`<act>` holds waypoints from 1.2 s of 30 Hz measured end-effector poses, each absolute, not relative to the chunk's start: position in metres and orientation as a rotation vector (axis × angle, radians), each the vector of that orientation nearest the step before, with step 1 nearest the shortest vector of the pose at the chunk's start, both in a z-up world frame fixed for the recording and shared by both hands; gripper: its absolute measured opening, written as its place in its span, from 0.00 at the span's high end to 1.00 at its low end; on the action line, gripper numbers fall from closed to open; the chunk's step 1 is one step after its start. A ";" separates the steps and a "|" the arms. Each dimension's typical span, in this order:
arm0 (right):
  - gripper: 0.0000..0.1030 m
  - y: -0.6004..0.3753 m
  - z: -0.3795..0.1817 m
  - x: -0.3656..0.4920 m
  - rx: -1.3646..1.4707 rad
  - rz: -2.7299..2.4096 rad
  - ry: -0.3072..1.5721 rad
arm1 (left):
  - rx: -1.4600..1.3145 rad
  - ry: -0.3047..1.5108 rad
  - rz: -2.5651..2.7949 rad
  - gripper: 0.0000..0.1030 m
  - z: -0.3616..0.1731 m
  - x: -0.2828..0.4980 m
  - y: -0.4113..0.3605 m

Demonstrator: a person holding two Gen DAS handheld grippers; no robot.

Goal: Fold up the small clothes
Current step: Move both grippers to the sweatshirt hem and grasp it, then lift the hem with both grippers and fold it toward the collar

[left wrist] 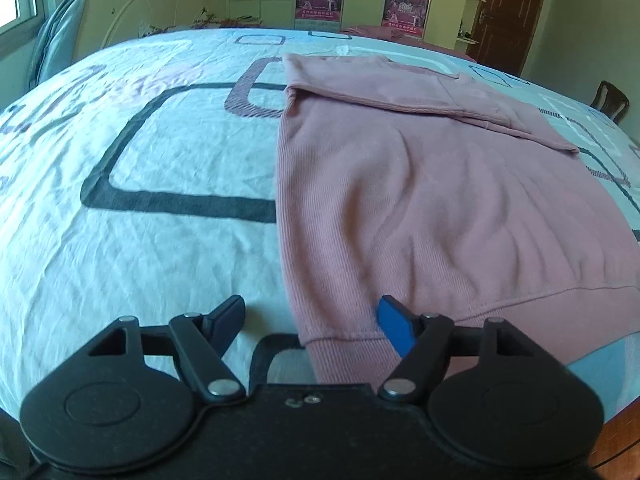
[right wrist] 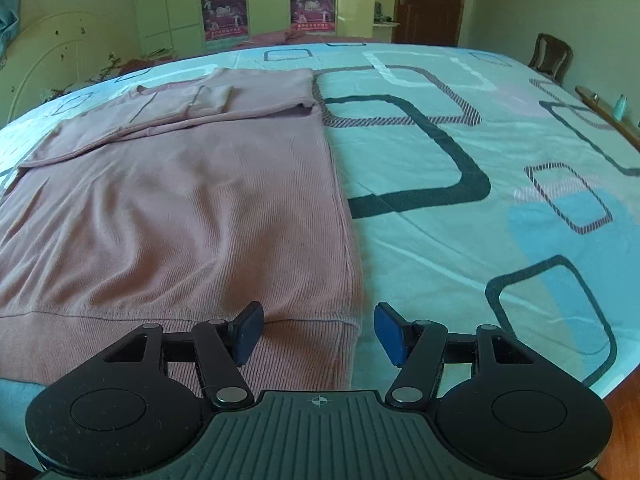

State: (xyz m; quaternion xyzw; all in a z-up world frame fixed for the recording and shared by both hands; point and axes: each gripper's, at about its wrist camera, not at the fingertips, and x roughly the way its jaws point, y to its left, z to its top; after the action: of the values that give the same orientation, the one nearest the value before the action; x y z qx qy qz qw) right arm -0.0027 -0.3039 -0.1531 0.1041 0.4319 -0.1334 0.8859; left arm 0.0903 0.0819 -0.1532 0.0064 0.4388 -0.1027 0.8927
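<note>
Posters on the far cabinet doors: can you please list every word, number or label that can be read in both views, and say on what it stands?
Posters: pink, with printed lines and figures, but too small and blurred to read.
Pink sweater: no text or label visible.
Bedsheet: only rounded-rectangle patterns, no writing.
Right gripper: a small crosshair mark on its body, no words.

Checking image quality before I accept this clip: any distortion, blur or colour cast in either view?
Left wrist view: strong fisheye bulge bends the patterned bedsheet, dark vignette in the corners, bluish cast; the pink ribbed knit sweater stays sharp. Right wrist view: same curvature and cast, background wardrobe posters soft.
</note>
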 end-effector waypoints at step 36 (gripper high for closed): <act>0.87 -0.356 -0.090 0.041 0.571 -0.075 0.746 | -0.323 0.753 -0.413 0.96 -0.073 0.164 0.061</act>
State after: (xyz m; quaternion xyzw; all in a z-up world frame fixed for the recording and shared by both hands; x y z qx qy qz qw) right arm 0.0413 -0.3564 -0.0901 0.2752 0.3594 -0.0361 0.8909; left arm 0.1640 0.0609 -0.0728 -0.1561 0.3635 -0.1992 0.8966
